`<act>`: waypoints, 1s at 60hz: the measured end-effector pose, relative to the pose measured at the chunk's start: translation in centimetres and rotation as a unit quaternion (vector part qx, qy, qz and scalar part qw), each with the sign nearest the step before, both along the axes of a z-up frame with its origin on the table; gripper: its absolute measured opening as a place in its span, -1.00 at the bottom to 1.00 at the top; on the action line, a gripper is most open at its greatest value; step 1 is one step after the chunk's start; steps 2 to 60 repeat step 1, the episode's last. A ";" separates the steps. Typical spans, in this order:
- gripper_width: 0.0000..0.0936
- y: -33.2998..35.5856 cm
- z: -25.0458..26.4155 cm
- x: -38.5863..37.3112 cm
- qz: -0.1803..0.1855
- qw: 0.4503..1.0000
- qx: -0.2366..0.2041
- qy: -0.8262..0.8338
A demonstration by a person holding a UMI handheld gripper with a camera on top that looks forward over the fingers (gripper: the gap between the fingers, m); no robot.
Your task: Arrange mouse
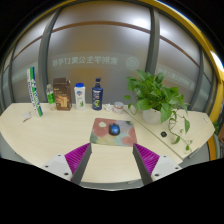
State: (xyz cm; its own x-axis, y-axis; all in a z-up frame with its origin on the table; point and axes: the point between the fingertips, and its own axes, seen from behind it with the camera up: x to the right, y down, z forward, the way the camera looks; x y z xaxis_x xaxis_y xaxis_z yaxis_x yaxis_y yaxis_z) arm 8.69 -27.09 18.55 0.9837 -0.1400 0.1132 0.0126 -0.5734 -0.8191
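Observation:
A small dark blue mouse [114, 129] sits on a patterned mouse mat [113, 134] on the pale table [40, 130], just ahead of the fingers and roughly centred between them. My gripper [112, 160] is open and empty, with its magenta pads [78, 157] wide apart and bare tabletop between them. The mouse lies beyond the fingertips and nothing touches it.
A leafy potted plant [155, 95] stands at the right, trailing over the table. At the back left stand a blue bottle [97, 94], a white cup [79, 97], a brown box [62, 95] and a green bottle [51, 98]. A glass wall is behind.

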 end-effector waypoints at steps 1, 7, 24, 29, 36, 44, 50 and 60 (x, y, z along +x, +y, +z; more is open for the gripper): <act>0.82 -0.1 0.1 0.0 0.000 1.000 0.000 -0.001; 0.82 -0.1 0.1 0.0 0.000 1.000 0.000 -0.001; 0.82 -0.1 0.1 0.0 0.000 1.000 0.000 -0.001; 0.82 -0.1 0.1 0.0 0.000 1.000 0.000 -0.001; 0.82 -0.1 0.1 0.0 0.000 1.000 0.000 -0.001; 0.82 -0.1 0.1 0.0 0.000 1.000 0.000 -0.001; 0.82 -0.1 0.1 0.0 0.000 1.000 0.000 -0.001; 0.82 -0.1 0.1 0.0 0.000 1.000 0.000 -0.001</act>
